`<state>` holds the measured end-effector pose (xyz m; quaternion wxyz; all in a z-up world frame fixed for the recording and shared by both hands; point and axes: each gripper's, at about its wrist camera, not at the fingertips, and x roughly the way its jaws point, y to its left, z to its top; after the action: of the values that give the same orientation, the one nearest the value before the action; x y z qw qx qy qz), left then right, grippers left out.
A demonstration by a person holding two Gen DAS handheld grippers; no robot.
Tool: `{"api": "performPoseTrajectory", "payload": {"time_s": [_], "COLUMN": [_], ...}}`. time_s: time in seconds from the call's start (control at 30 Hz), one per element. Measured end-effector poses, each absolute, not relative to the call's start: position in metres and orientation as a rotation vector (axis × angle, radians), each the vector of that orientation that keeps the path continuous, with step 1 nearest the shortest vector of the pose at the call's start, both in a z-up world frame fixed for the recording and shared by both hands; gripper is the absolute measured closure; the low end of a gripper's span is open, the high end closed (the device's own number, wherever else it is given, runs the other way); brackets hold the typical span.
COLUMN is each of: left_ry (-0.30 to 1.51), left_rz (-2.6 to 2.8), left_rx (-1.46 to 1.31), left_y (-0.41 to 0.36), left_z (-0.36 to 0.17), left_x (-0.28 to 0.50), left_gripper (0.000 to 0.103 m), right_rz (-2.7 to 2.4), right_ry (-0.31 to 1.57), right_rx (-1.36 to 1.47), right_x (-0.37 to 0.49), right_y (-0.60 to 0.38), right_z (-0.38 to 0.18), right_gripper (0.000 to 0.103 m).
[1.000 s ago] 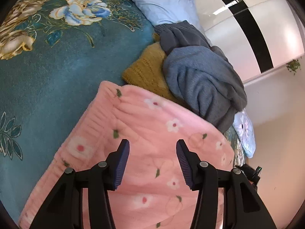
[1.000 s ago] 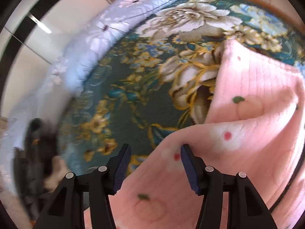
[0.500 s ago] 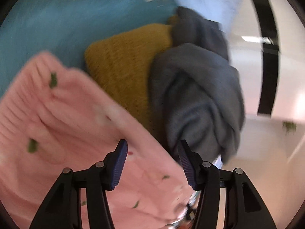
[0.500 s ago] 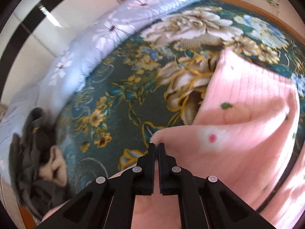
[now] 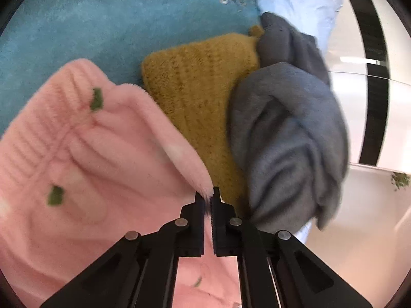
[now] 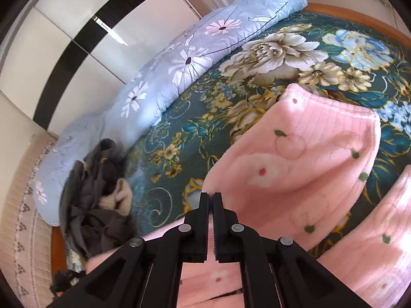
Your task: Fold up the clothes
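A pink fleece garment with small flowers and green leaves [image 5: 84, 159] lies on the teal floral bed cover [image 5: 77, 25]. My left gripper [image 5: 207, 197] is shut on its fuzzy edge, beside a mustard knit [image 5: 203, 82]. In the right wrist view my right gripper [image 6: 210, 200] is shut on another edge of the same pink garment [image 6: 303, 164], which is lifted and hangs in a fold over the bed cover [image 6: 195, 128].
A grey garment [image 5: 287, 138] is heaped on the mustard knit at the bed's edge. In the right wrist view a dark clothes pile [image 6: 97, 195] lies at the left. A light blue flowered quilt [image 6: 195, 56] runs along the far side. A wardrobe [image 6: 77, 25] stands behind.
Both grippers were open over the pink garment and have shut on its edges, the right one first. The left gripper moved toward the mustard and grey pile. The right side is lifted.
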<state>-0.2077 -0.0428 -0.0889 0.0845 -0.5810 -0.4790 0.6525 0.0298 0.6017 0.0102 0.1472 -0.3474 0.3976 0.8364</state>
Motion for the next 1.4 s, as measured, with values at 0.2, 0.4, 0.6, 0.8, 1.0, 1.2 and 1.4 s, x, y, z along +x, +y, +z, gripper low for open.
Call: {"api": "performPoseTrajectory", "payload": {"time_s": [0.2,0.4,0.6,0.8,1.0,1.2,1.4], "left_ry": [-1.436,-1.301,-1.404,-1.379,-1.295,-1.266,-1.258], "left_rz": [2.001,2.02,1.957,2.012,2.082,2.103,2.091], "left_rx": [-1.312,-1.197,-1.312,-1.269,-1.29,-1.269,-1.277], "left_y": [-0.061,-0.086,-0.104,-0.116,-0.121,-0.126,-0.123], "left_z": [-0.003,0.023,-0.02,-0.037,-0.063,-0.074,-0.078], "left_x": [-0.193,-0.141,-0.096,-0.049,-0.018,0.002,0.001], "left_gripper": [0.1,0.1,0.1,0.1,0.1,0.1,0.1], "right_rz": [2.515,2.67,2.578,2.505,2.411,2.352,2.228], "right_ry": [1.441,1.266,1.274,1.251,1.279,1.079,1.253], "right_rx": [-0.752,-0.635,-0.846,-1.038,-1.149,-1.192,-1.247], "right_x": [0.019,0.054,0.062,0.017,-0.027,-0.04,-0.034], "right_y": [0.625,0.622,0.618,0.585,0.552,0.533,0.551], "right_z": [0.032,0.069,0.04,0.01,-0.023,-0.027,-0.055], "right_gripper": [0.102,0.103,0.102,0.098,0.048,0.049,0.098]}}
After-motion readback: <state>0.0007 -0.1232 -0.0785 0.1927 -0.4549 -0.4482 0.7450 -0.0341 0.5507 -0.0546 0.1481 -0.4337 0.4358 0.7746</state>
